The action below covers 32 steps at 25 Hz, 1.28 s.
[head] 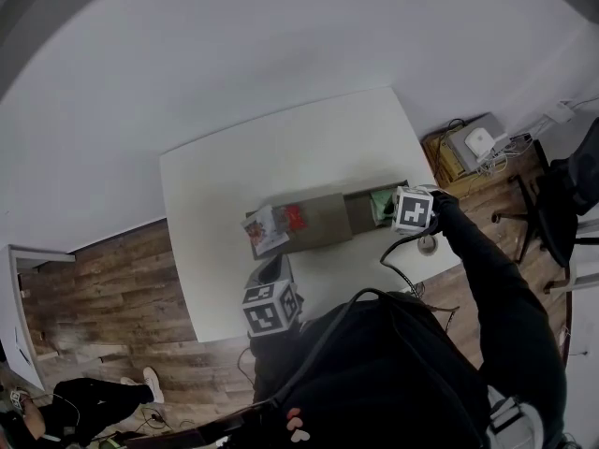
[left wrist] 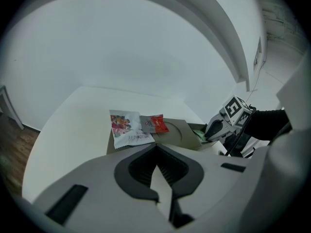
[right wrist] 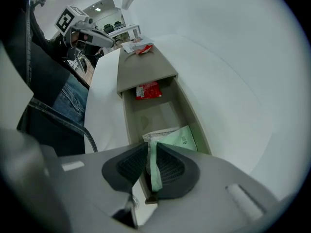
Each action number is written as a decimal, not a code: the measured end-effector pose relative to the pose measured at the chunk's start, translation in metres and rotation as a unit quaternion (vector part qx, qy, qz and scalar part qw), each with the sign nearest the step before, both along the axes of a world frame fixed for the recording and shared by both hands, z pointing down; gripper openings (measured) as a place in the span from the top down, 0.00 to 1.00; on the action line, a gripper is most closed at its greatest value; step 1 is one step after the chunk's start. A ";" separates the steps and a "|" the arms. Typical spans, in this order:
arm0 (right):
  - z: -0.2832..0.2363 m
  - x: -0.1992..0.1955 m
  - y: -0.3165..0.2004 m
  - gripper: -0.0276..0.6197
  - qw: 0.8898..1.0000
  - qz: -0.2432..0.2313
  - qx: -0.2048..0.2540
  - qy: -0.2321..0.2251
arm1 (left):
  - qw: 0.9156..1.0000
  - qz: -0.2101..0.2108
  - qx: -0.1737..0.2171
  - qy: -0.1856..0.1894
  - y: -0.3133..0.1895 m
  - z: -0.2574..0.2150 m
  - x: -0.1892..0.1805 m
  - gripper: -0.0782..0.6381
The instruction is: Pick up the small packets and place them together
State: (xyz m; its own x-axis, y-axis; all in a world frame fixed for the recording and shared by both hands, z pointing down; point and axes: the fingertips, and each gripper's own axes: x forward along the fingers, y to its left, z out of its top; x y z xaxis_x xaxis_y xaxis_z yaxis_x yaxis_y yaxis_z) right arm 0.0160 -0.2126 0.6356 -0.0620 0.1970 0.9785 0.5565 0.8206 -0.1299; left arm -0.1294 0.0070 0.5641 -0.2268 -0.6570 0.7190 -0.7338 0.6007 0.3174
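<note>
Green packet (right wrist: 181,139) lies in open end of tan tray (right wrist: 192,111) on white counter (right wrist: 223,81), its edge pinched btwn right gripper (right wrist: 151,148) fingers. Red packet (right wrist: 148,90) deeper in tray, at lid (right wrist: 143,69) edge. On lid: white packet (left wrist: 125,129) w/ red-grey packet (left wrist: 155,124). Left gripper (left wrist: 155,150) fingers closed, empty.

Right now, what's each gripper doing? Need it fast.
Left gripper: closed, nothing between its jaws.
Right gripper: closed on the pale green plastic packet.
</note>
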 end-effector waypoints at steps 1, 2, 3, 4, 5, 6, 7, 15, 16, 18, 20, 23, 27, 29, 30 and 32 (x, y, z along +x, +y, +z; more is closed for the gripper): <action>0.001 -0.001 0.000 0.88 1.000 -0.003 0.003 -0.003 | 1.000 0.000 0.000 0.000 0.000 0.000 -0.001 0.89; 0.001 -0.003 0.000 0.90 1.000 -0.005 0.005 -0.005 | 1.000 -0.001 0.000 0.000 0.000 0.000 -0.001 0.89; 0.002 -0.003 -0.001 0.90 1.000 -0.005 0.006 -0.006 | 1.000 -0.001 0.000 0.000 0.000 0.001 -0.002 0.89; 0.002 -0.004 -0.001 0.90 1.000 -0.005 0.007 -0.006 | 1.000 -0.001 0.001 0.000 0.000 0.001 -0.003 0.89; 0.002 -0.004 0.000 0.90 1.000 -0.004 0.007 -0.006 | 1.000 0.000 0.001 0.000 0.000 0.001 -0.003 0.89; 0.002 -0.004 -0.001 0.91 1.000 -0.004 0.007 -0.006 | 1.000 0.000 0.001 0.000 0.000 0.001 -0.004 0.89; 0.002 -0.005 -0.001 0.91 1.000 -0.003 0.007 -0.008 | 1.000 0.000 0.001 -0.001 0.000 0.001 -0.004 0.89; -0.008 -0.005 -0.006 0.95 1.000 0.009 0.008 -0.029 | 1.000 0.003 0.001 -0.001 -0.002 0.001 -0.004 0.89; -0.011 -0.006 -0.007 0.95 0.999 0.012 0.008 -0.034 | 1.000 0.004 0.002 -0.002 -0.002 0.001 -0.004 0.89; -0.016 -0.007 -0.009 0.95 0.999 0.019 0.010 -0.042 | 1.000 0.005 0.003 -0.002 -0.003 0.000 -0.004 0.89; -0.022 -0.008 -0.011 0.95 0.998 0.023 0.011 -0.049 | 1.000 0.006 0.003 -0.002 -0.003 0.000 -0.003 0.89; -0.027 -0.007 -0.013 0.95 0.998 0.025 0.015 -0.055 | 1.000 0.008 0.003 -0.002 -0.003 -0.001 -0.002 0.89; -0.034 -0.007 -0.013 0.95 0.997 0.029 0.013 -0.064 | 1.000 0.009 0.002 -0.003 -0.002 -0.002 -0.001 0.89; -0.039 -0.008 -0.013 0.95 0.997 0.030 0.012 -0.068 | 1.000 0.009 0.002 -0.004 -0.002 -0.002 -0.001 0.89; -0.041 -0.008 -0.013 0.95 0.997 0.032 0.011 -0.070 | 1.000 0.009 0.002 -0.004 -0.001 -0.001 -0.001 0.89; -0.044 -0.007 -0.012 0.95 0.996 0.036 0.005 -0.077 | 1.000 0.010 0.002 -0.004 -0.001 -0.001 0.000 0.89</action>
